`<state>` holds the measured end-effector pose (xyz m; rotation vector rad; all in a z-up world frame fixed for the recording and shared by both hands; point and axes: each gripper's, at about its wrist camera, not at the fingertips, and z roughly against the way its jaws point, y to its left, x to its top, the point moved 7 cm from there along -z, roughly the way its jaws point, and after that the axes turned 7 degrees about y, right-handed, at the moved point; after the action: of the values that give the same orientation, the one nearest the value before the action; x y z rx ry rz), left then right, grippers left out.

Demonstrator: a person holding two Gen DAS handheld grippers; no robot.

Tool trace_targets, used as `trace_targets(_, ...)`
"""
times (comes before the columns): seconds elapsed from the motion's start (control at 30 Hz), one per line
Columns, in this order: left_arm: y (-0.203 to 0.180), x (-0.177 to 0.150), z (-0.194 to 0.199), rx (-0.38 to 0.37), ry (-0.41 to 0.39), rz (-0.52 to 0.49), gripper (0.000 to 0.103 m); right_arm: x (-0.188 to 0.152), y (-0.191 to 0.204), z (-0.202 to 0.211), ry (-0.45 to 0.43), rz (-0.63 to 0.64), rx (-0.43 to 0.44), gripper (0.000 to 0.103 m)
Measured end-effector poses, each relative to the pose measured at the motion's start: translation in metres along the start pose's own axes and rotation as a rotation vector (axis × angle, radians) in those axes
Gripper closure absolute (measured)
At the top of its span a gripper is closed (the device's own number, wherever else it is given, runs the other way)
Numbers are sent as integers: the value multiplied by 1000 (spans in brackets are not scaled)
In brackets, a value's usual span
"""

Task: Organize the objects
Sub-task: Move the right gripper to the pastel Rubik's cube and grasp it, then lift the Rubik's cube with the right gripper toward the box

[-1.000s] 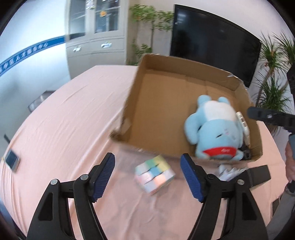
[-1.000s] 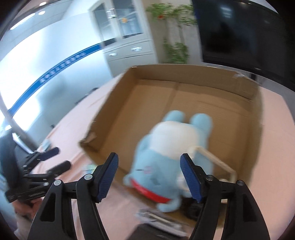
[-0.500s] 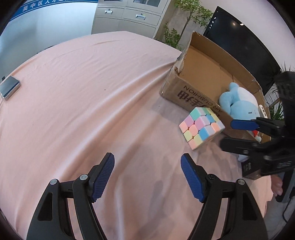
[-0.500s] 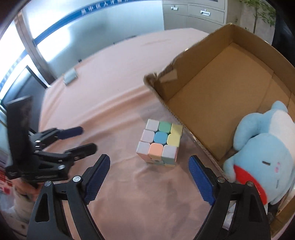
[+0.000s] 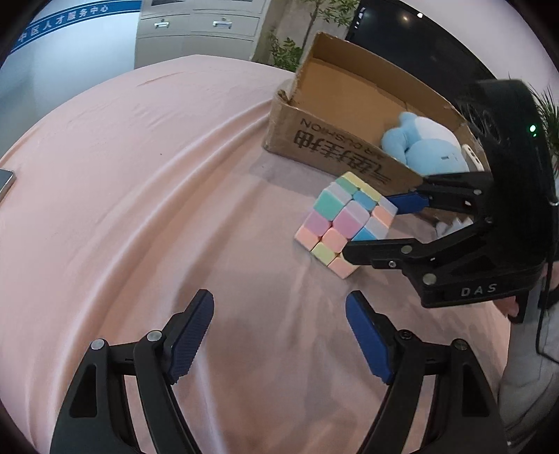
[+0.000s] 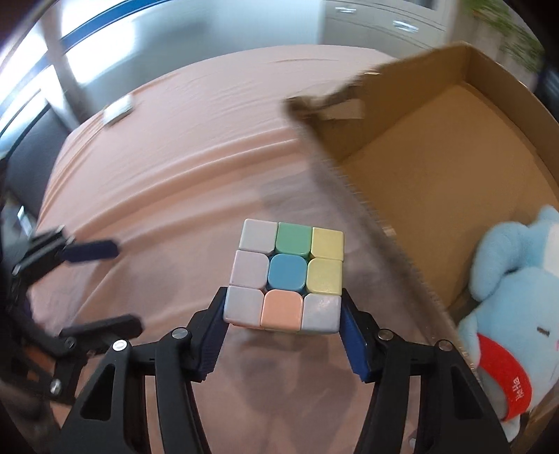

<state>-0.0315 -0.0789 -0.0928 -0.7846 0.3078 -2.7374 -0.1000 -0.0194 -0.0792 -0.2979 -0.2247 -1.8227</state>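
Observation:
A pastel puzzle cube (image 6: pixel 284 276) rests on the pink tablecloth (image 6: pixel 167 174), just outside the near wall of an open cardboard box (image 6: pixel 384 90). My right gripper (image 6: pixel 283 304) straddles the cube's near row; its jaws are closing and both blue pads touch the cube's sides. The left wrist view shows the same grip, with the right gripper (image 5: pixel 370 227) reaching in from the right onto the cube (image 5: pixel 344 223). My left gripper (image 5: pixel 279 300) hangs open over bare cloth, short of the cube, with nothing between its fingers. A light-blue plush toy (image 6: pixel 517 286) lies inside the box.
In the left wrist view the box (image 5: pixel 335 146) has printed lettering on its side, and a white item (image 5: pixel 471 155) sits beside the plush (image 5: pixel 426 146). A phone (image 6: pixel 118 110) lies far out on the cloth. Grey cabinets (image 5: pixel 195 31) and plants stand behind the table.
The right gripper swung from above the box down over the cube and narrowed its jaws onto it. The left gripper dropped lower and moved away from the box toward open cloth.

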Motion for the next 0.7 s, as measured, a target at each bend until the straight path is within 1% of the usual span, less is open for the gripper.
trace_targets(0.03, -5, -5, 1, -15, 5, -22, 25, -7, 15, 2, 5, 44, 34, 45)
trace_targets(0.1, -17, -14, 4, -67, 16, -81, 22, -10, 35, 5, 3, 105, 98, 45)
trace_targets(0.13, -20, -16, 6, -78, 18, -100, 22, -11, 41, 4, 3, 121, 114, 45)
trace_targets(0.2, -22, -18, 6, -42, 20, -118, 20, -13, 54, 0, 18, 161, 117, 45)
trace_targets(0.3, -21, -16, 3, -8, 20, -115, 20, -14, 56, -3, 28, 171, 115, 45)
trace_targets(0.4, -21, -14, -3, -7, 29, -116, 20, -17, 57, -2, 42, 179, 134, 45)
trace_targets(0.57, -21, -17, -16, 18, 58, -144, 17, -7, 59, -2, 45, 189, 145, 44)
trace_targets(0.63, -22, -17, -18, 21, 52, -149, 15, -8, 61, -2, 49, 195, 143, 43)
trace_targets(0.7, -21, -18, -17, 18, 49, -147, 14, -10, 62, -4, 56, 198, 147, 39)
